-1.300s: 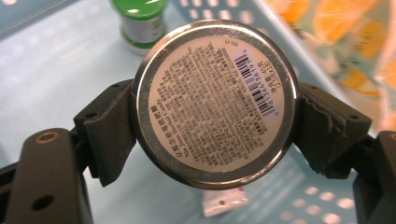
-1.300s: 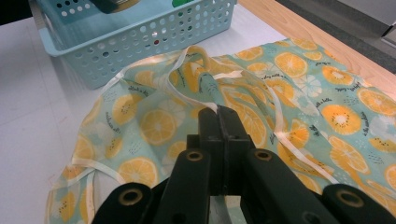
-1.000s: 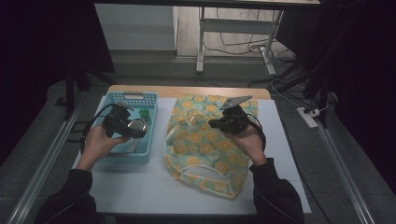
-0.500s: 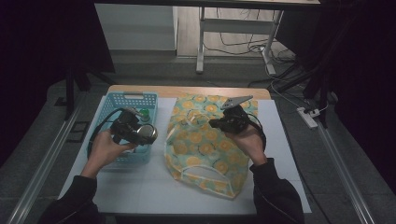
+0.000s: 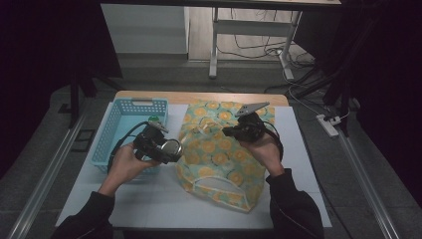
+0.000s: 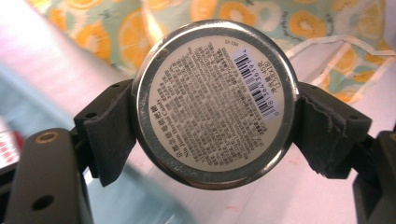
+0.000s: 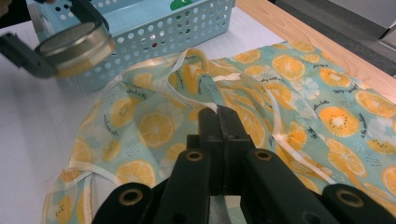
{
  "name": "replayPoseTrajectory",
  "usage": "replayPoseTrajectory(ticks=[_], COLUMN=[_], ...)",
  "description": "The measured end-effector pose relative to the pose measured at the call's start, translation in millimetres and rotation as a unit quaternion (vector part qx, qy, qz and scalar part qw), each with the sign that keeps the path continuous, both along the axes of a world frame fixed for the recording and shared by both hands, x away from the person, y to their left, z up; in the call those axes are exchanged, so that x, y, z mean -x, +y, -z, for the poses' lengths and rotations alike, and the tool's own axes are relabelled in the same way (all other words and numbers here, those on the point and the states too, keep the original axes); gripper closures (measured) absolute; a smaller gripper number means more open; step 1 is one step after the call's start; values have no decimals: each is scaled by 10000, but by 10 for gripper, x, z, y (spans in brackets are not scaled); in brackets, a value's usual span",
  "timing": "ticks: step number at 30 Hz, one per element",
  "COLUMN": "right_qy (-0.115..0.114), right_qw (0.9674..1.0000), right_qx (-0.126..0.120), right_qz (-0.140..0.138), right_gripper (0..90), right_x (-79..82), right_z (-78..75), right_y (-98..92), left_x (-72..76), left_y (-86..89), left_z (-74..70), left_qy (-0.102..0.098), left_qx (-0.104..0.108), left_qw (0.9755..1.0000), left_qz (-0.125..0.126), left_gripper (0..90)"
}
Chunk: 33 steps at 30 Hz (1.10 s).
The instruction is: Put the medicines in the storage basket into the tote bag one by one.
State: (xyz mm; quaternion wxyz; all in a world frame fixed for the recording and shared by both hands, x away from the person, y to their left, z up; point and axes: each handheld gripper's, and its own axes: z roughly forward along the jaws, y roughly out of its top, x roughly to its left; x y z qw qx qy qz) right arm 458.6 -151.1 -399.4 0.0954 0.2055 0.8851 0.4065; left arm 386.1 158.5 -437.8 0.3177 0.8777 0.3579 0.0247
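Metal catches our eye first: a round tin [image 6: 215, 103] sits clamped between the black padded jaws of our left gripper [image 5: 160, 148], its printed label and barcode turned toward that gripper's camera. From the high view we see the tin held in the air just off the right edge of the blue basket [image 5: 110, 144], at the near-left border of the orange-print cloth bag [image 5: 221, 159]. Our left hand [image 5: 124, 162] grips the tool from the near side, with its cable looping back over the basket.

Our right gripper [image 7: 218, 122] has its two jaws pressed flat together, pinching a raised fold and pale strap of the cloth bag [image 7: 299, 88] near its upper middle; the fabric bunches up into a small peak at the jaw tips. Our right hand [image 5: 263, 152] rests over the bag behind it.

Farther out, the right gripper view shows the tin [image 7: 77, 46] in profile above the white table [image 7: 32, 140], just in front of the perforated basket wall [image 7: 154, 42]. Inside the basket a small green item [image 5: 154, 119] lies toward its far right corner. Beyond the bag runs the wooden table edge [image 5: 199, 97].
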Motion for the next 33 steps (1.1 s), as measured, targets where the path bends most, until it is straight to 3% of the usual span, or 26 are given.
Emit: replayPoseTrajectory(ticks=[5,14,33], right_qy=[-2,-10,-59], right_qw=[10000,10000,9999], right_qx=[-9,-34,-68], right_qz=[4,28,60], right_gripper=[900,900,900], right_x=[0,-5,-13], right_z=[0,3,2], right_y=[4,-7,-27], left_x=[-20,-91,-329], left_y=[-170,-510,-1004], left_z=[33,107,266], left_qy=[28,4,-149], left_qx=[72,1,7], left_qw=[9999,9993,9975], left_qz=[150,365,689], left_gripper=[202,202,202])
